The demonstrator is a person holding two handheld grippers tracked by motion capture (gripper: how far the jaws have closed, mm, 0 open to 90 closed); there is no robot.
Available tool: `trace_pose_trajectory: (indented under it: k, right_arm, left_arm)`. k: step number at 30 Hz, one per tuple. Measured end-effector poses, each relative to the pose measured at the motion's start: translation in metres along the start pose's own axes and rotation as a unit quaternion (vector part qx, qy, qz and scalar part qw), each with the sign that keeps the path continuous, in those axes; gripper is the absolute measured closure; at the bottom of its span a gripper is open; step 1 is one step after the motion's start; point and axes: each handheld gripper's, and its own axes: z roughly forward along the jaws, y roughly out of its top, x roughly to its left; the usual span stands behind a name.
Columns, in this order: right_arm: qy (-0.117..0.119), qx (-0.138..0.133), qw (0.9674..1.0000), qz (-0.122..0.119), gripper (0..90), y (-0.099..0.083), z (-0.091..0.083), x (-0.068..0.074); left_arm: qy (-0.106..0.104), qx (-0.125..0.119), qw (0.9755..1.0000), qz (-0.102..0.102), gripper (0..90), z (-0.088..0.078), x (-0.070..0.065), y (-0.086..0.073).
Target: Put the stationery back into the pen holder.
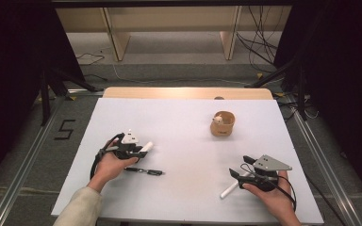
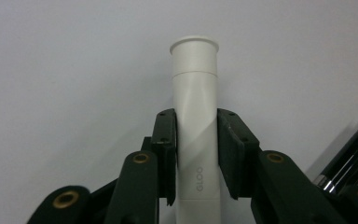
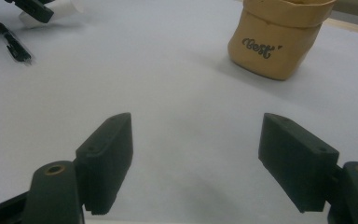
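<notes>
A white glue stick (image 2: 195,107), capped end pointing away, lies low over the white table with my left gripper (image 2: 196,116) shut on its body, both pads pressing its sides. In the high view that left gripper (image 1: 139,149) sits at the table's left with the glue stick (image 1: 146,147) poking out to the right. My right gripper (image 1: 240,166) rests near the front right; its jaws stand wide apart with nothing between them (image 3: 196,126). A second white stick (image 1: 228,190) lies on the table just below the right gripper.
A black pen (image 1: 146,172) lies just in front of the left hand, seen too beside the left jaws (image 2: 349,161). A tan pouch (image 1: 223,124) with lettering stands at the back right, ahead of the right gripper (image 3: 279,39). White table sheet (image 1: 184,141).
</notes>
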Motion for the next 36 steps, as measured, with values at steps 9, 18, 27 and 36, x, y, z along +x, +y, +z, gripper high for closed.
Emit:
trace_pose_trajectory:
  k: [9, 18, 27, 36]
  right_arm:
    - [0.0, -0.001, 1.0, 0.0, 26.8, 0.0, 0.0, 0.0]
    - [0.002, -0.002, 1.0, 0.0, 26.9, 0.001, 0.001, 0.001]
    - [0.022, -0.014, 0.9995, 0.017, 29.6, 0.008, 0.009, 0.007]
    - [0.05, -0.015, 0.9985, 0.019, 30.0, 0.021, 0.028, 0.019]
  left_arm:
    - [0.004, -0.009, 1.0, 0.001, 71.2, -0.001, -0.001, 0.001]
    - [0.007, -0.036, 0.9993, 0.0, 71.1, -0.005, -0.006, 0.005]
    - [0.003, -0.079, 0.9969, 0.004, 71.1, -0.009, -0.02, 0.015]
    - [-0.008, -0.1, 0.9948, 0.014, 71.2, -0.007, -0.041, 0.025]
